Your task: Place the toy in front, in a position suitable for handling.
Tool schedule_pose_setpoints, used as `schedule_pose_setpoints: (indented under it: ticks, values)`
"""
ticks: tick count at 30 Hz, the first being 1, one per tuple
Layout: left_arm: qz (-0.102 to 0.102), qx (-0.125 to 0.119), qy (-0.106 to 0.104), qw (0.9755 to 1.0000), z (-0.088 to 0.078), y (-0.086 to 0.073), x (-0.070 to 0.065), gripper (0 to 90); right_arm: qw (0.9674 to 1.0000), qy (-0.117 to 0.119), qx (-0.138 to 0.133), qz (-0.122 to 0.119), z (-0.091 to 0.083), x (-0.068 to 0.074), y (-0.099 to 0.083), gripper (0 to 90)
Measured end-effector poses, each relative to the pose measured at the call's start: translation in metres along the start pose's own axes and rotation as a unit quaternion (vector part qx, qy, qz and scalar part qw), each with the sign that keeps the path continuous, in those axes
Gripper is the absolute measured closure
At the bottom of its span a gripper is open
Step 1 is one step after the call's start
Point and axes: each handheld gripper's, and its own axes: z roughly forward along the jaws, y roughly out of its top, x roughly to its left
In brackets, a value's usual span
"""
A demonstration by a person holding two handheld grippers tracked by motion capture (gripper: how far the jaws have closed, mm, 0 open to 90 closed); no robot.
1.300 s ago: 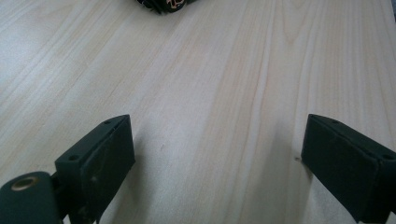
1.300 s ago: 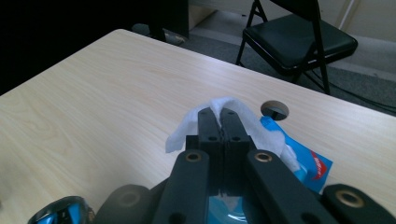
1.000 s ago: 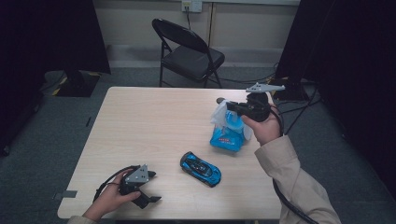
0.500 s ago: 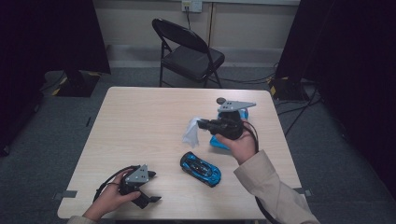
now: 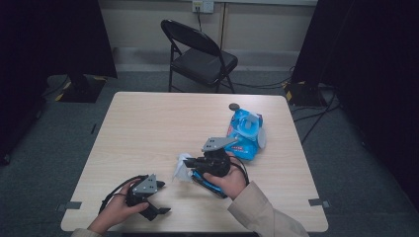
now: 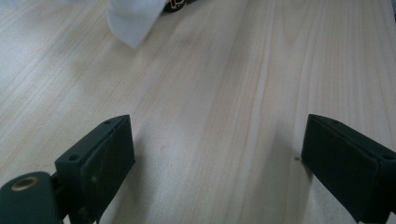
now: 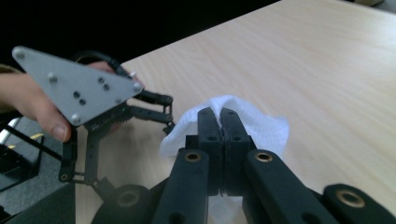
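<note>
The right gripper (image 5: 190,167) has its jaws pressed together on a white wipe (image 7: 243,122), which hangs from the tips just above the table (image 5: 158,128). In the high view the wipe (image 5: 182,167) is at 9 o'clock of the right hand (image 5: 223,177), and the blue toy car (image 5: 206,181) lies under this hand, mostly covered by it. The left gripper (image 5: 157,198) rests near the table edge at 7 o'clock of the car, with its jaws wide and nothing between them; in the left gripper view there is bare wood between the two black pads, and the wipe's corner (image 6: 133,18) is far ahead at 11 o'clock.

I judge that the work is to wipe the car with this cloth. Some things can go wrong here. The jaws hold the wipe by a small fold, so if it drags hard on the car, it may slip out. The car stands on wheels and nothing holds it, so a push from the wipe may roll it away, perhaps toward the near edge of the table. The blue wipe packet (image 5: 244,134) at 1 o'clock of the hand appears open, and the trailing cable may catch it.
</note>
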Motion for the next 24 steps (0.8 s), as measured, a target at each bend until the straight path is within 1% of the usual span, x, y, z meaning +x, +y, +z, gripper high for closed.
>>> schedule_pose_setpoints:
  ticks: [1, 3, 5, 9, 14, 16, 18, 19, 20, 21, 22, 23, 24]
  values:
    - [0.0, 0.0, 0.0, 1.0, 0.0, 0.0, 0.0, 8.9, 1.0, 0.004, 0.006, -0.003, 0.006, 0.003, -0.004, 89.7]
    - [0.0, 0.0, 0.0, 1.0, 0.0, 0.0, 0.0, 8.8, 0.9999, 0.01, 0.007, -0.003, 0.011, 0.006, -0.009, 89.7]
    - [0.0, 0.0, 0.0, 1.0, 0.0, 0.0, 0.0, 8.9, 0.9997, 0.015, 0.017, -0.009, 0.019, 0.01, -0.015, 89.7]
    - [0.0, 0.0, 0.0, 1.0, 0.0, 0.0, 0.0, 8.9, 0.9991, 0.027, 0.031, -0.01, 0.034, 0.016, -0.026, 89.7]
    - [0.001, 0.0, 0.0, 1.0, 0.0, 0.0, 0.0, 8.8, 0.9986, 0.031, 0.042, -0.011, 0.043, 0.019, -0.039, 89.4]
    - [0.0, 0.0, 0.0, 1.0, 0.0, 0.0, 0.0, 8.9, 0.9982, 0.032, 0.049, -0.014, 0.045, 0.02, -0.043, 87.9]
    - [0.0, 0.0, 0.0, 1.0, 0.0, 0.0, 0.0, 8.9, 0.9978, 0.033, 0.053, -0.021, 0.046, 0.022, -0.048, 84.1]
    - [0.0, 0.0, 0.0, 1.0, 0.0, 0.0, 0.0, 8.9, 0.9976, 0.034, 0.055, -0.022, 0.046, 0.023, -0.051, 80.3]
    - [0.0, 0.0, 0.0, 1.0, 0.0, 0.0, 0.0, 8.8, 0.9976, 0.029, 0.057, -0.028, 0.046, 0.023, -0.052, 78.8]
    - [0.0, 0.0, 0.0, 1.0, 0.0, 0.0, 0.0, 8.9, 0.9972, 0.03, 0.059, -0.034, 0.046, 0.024, -0.053, 75.3]
    - [0.0, 0.0, 0.0, 1.0, 0.0, 0.0, 0.0, 8.9, 0.997, 0.026, 0.062, -0.039, 0.045, 0.025, -0.055, 69.3]
    - [0.0, 0.0, 0.0, 1.0, 0.0, 0.0, 0.0, 8.9, 0.9969, 0.017, 0.062, -0.044, 0.044, 0.026, -0.056, 61.4]
    - [0.0, 0.0, 0.0, 1.0, 0.0, 0.0, 0.0, 8.8, 0.9968, 0.014, 0.064, -0.046, 0.043, 0.027, -0.056, 58.3]
